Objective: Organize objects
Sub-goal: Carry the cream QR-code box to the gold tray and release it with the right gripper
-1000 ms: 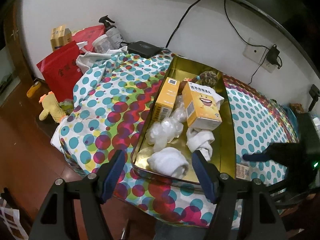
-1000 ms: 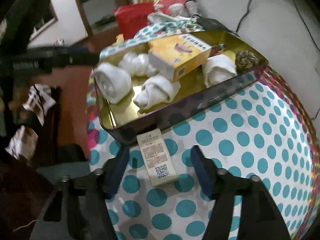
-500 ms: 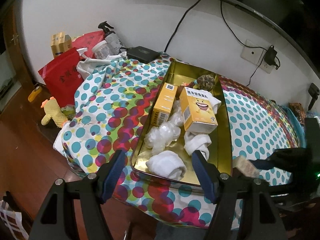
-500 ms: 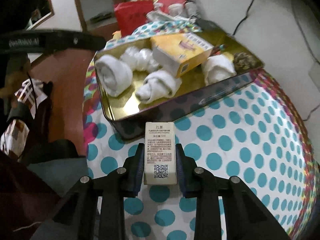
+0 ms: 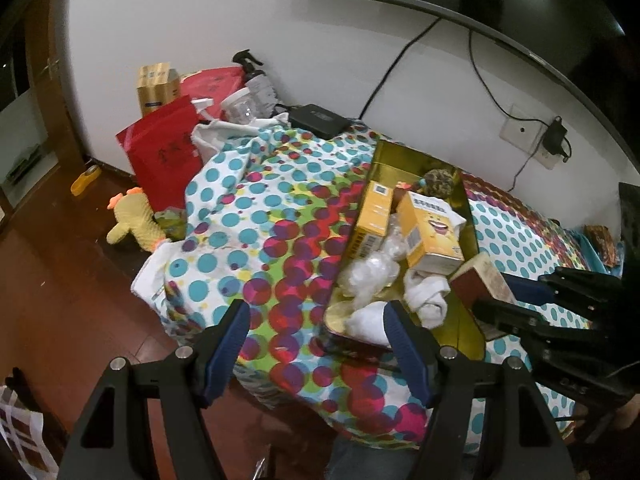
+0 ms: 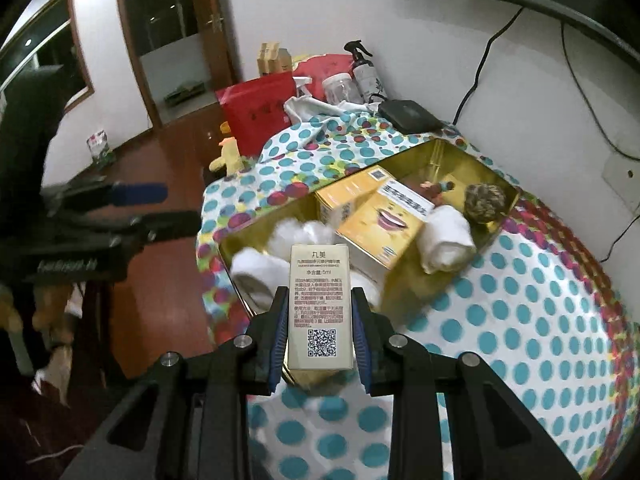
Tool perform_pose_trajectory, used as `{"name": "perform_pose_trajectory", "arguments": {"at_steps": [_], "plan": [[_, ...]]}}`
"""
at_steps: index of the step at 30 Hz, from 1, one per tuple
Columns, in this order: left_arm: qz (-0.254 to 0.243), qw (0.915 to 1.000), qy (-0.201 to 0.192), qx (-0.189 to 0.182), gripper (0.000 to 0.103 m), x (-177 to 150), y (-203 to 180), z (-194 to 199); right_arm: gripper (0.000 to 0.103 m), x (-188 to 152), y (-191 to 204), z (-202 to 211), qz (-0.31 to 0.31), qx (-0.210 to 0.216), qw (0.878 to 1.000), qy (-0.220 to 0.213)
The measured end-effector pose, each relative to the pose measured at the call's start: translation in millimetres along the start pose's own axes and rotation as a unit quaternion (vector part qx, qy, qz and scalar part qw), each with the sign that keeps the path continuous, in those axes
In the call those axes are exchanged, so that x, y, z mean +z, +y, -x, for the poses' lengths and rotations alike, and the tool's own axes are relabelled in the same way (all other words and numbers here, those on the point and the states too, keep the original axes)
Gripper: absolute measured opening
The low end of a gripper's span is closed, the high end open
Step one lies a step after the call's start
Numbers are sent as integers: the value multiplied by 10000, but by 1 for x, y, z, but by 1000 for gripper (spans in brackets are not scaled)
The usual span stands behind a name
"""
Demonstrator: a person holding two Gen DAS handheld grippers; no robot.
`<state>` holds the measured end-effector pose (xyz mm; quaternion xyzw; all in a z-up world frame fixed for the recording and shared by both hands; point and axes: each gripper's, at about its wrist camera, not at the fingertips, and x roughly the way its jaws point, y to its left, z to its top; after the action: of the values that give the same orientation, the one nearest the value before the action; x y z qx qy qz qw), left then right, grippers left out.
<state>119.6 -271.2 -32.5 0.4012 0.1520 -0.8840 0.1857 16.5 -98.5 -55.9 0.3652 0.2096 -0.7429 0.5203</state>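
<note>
Blue pads of the right gripper are pinched on a small cream box with printed text and a QR code on its upper face; the box stands up between the two fingers, clear of the cloth, its far end over the near edge of the gold tin. From the left wrist view the same box shows at the right, held over the tin's near right part.

Spread wide with nothing between its pads is the left gripper, which hangs over the near edge of the table, the tin's near corner just behind its right finger.

Inside the tin lie two yellow cartons side by side — one printed with a smiling mouth — along with rolled white towels, a crumpled clear plastic wad and a brownish pom-pom-like ball at the far end.

Under the tin, a polka-dot cloth covers the table: teal dots on white to the right, red and purple dots on the left half.

At the far end of the table are a red bag, a spray bottle, a clear jar and a flat black device with a cable running up the white wall. A yellow plush toy lies on the wooden floor — just beside the red bag.
</note>
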Motion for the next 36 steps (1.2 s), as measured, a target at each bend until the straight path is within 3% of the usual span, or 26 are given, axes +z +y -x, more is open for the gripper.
{"name": "perform_pose_trajectory", "arguments": {"at_steps": [16, 24, 26, 33, 36], "plan": [[177, 9998, 108, -62, 71, 2, 12, -4, 28, 10, 6, -45, -609, -471, 9958, 495], [225, 9994, 233, -75, 71, 5, 8, -8, 29, 9, 6, -57, -814, -484, 9937, 598], [226, 9994, 252, -48, 71, 5, 7, -8, 34, 9, 7, -52, -839, -523, 9935, 570], [190, 9995, 247, -15, 71, 5, 0, -2, 75, 18, 16, -19, -863, -937, 9914, 286], [161, 9997, 201, 36, 71, 7, -2, 5, 81, 19, 16, -5, -918, -1186, 9883, 284]]}}
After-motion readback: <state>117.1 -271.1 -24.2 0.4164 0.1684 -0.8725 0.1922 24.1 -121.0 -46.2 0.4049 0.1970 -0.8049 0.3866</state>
